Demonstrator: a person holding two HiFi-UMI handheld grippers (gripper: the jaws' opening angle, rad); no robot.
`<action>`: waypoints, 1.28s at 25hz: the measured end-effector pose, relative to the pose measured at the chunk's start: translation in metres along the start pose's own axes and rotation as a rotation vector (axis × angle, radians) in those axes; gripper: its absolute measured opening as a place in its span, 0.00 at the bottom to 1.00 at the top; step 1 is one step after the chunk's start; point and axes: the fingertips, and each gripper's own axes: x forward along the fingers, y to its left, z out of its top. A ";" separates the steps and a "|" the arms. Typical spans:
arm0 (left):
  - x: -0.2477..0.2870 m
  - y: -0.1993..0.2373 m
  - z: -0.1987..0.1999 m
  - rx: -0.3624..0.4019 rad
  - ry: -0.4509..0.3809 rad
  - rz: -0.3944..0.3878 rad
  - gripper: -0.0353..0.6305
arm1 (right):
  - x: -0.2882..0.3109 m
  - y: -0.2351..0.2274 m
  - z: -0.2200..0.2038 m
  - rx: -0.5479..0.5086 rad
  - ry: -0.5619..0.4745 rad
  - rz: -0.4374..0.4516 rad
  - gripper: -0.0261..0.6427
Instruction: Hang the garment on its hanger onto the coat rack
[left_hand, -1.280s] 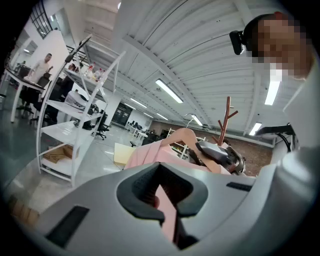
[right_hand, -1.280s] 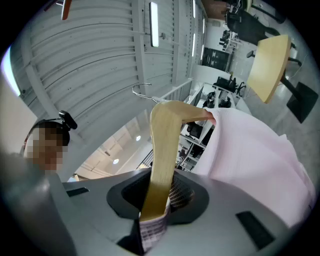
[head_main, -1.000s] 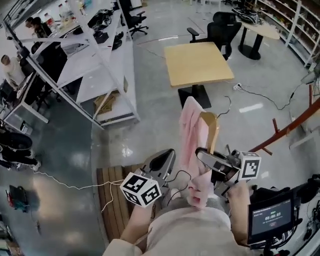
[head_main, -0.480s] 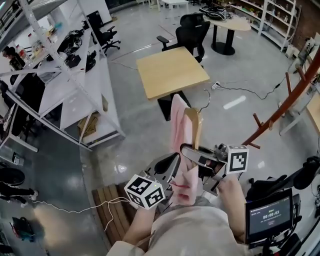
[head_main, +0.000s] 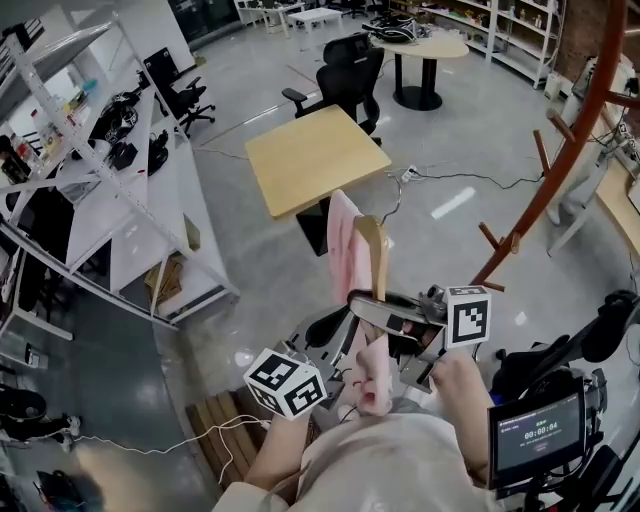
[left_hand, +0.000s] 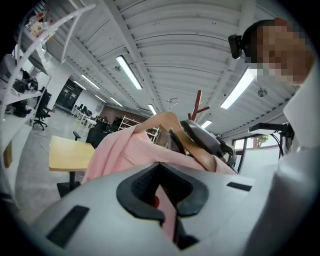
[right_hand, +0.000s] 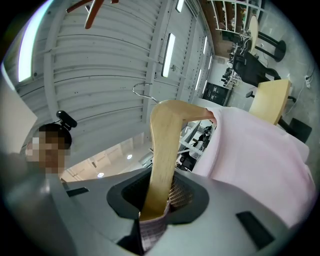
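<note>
A pink garment (head_main: 342, 235) hangs on a wooden hanger (head_main: 377, 258) held upright in front of me. My right gripper (head_main: 372, 302) is shut on the hanger's lower arm (right_hand: 162, 165), with the wire hook (right_hand: 142, 90) pointing up above it. My left gripper (head_main: 340, 340) is shut on a fold of the pink garment (left_hand: 125, 150) low down, and the fabric sits pinched between its pads. The red-brown coat rack (head_main: 590, 110) rises at the right, apart from the hanger, with pegs (head_main: 490, 238) sticking out. Its top (left_hand: 199, 102) shows behind the hanger in the left gripper view.
A square wooden table (head_main: 315, 158) stands beyond the garment, with black office chairs (head_main: 345, 75) and a round table (head_main: 420, 48) farther back. White shelving and desks (head_main: 130, 180) run along the left. A cable (head_main: 450, 180) lies on the floor. A timer screen (head_main: 535, 435) sits at lower right.
The view has swung and moved toward the coat rack, which now stands larger and higher at the right. Both grippers keep their hold and the hanger stays upright.
</note>
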 end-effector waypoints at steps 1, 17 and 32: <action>0.003 -0.001 0.003 0.004 0.000 -0.013 0.05 | -0.001 0.002 0.004 -0.005 -0.005 0.002 0.16; 0.069 -0.039 0.064 0.144 -0.010 -0.183 0.05 | -0.026 0.038 0.085 -0.136 -0.101 0.000 0.16; 0.133 -0.076 0.096 0.217 -0.009 -0.311 0.05 | -0.066 0.059 0.153 -0.181 -0.197 0.000 0.16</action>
